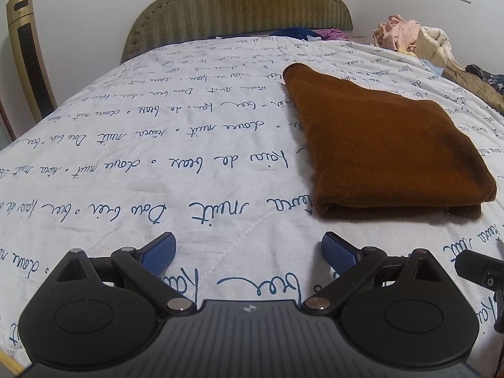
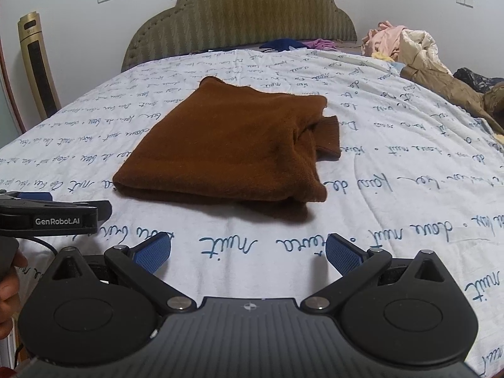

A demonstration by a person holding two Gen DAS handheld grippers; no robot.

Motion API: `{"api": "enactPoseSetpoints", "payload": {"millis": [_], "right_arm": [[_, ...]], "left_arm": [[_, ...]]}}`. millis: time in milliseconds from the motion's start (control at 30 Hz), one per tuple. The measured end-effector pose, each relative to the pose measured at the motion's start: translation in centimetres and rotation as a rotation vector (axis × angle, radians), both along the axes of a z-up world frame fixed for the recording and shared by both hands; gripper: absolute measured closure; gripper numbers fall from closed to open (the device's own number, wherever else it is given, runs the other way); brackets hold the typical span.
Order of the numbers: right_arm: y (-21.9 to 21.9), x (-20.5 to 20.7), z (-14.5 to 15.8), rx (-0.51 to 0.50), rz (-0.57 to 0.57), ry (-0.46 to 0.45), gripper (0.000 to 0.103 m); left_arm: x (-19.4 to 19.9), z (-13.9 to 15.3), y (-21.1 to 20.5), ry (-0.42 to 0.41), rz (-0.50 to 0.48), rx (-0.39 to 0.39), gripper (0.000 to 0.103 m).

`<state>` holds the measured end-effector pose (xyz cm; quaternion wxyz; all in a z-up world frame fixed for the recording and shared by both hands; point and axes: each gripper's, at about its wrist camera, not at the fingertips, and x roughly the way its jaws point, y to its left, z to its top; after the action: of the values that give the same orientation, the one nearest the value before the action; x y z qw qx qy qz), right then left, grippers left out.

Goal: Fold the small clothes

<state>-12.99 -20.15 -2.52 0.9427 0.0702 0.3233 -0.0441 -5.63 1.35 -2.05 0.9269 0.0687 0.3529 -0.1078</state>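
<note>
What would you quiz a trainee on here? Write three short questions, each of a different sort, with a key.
1. True or false: the brown garment lies folded on the quilt.
2. Multiple choice: the left gripper is A) shut on the garment, B) open and empty, C) out of view.
3. Fill in: the pile of loose clothes lies toward the far ____ corner of the bed in both views.

Key: 1 true. 2 B; the right gripper is open and empty too. 3 right.
</note>
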Motion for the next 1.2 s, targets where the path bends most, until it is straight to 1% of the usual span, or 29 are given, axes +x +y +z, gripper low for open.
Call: {"api": "enactPoseSetpoints", "payload": {"millis": [167, 433, 633, 800, 1033, 1200], "right_arm": [[-0.13, -0.13, 0.15, -0.005, -0.002, -0.007, 0.0], [-0.01, -0.25, 0.2, -0.006, 0.002, -0.011, 0.0], [0.07, -0.13, 0.21, -0.006, 0.003, -0.012, 0.0], [0.1, -0.19, 0.24, -0.004, 0.003, -0.013, 0.0], [0.2, -0.33, 0.47, -0.001, 0.005, -0.019, 0.0], [0.22, -0.32, 0.45, -0.001, 0.005, -0.02, 0.0]], "left_arm": [[-0.09, -0.03, -0.01, -0.005, 0.006, 0.009, 0.003], [-0.11, -0.05, 0.36, 0.004, 0.021, -0.001, 0.003], [-0.11, -0.02, 0.33, 0.008, 0.019, 0.002, 0.003], [-0.17, -0.01, 0.43, 0.019, 0.009, -0.01, 0.003], [-0.21, 0.15, 0.45, 0.012, 0.014, -0.009, 0.003], [-0.54, 0.39, 0.32, -0.014, 0.016, 0.015, 0.003]]}}
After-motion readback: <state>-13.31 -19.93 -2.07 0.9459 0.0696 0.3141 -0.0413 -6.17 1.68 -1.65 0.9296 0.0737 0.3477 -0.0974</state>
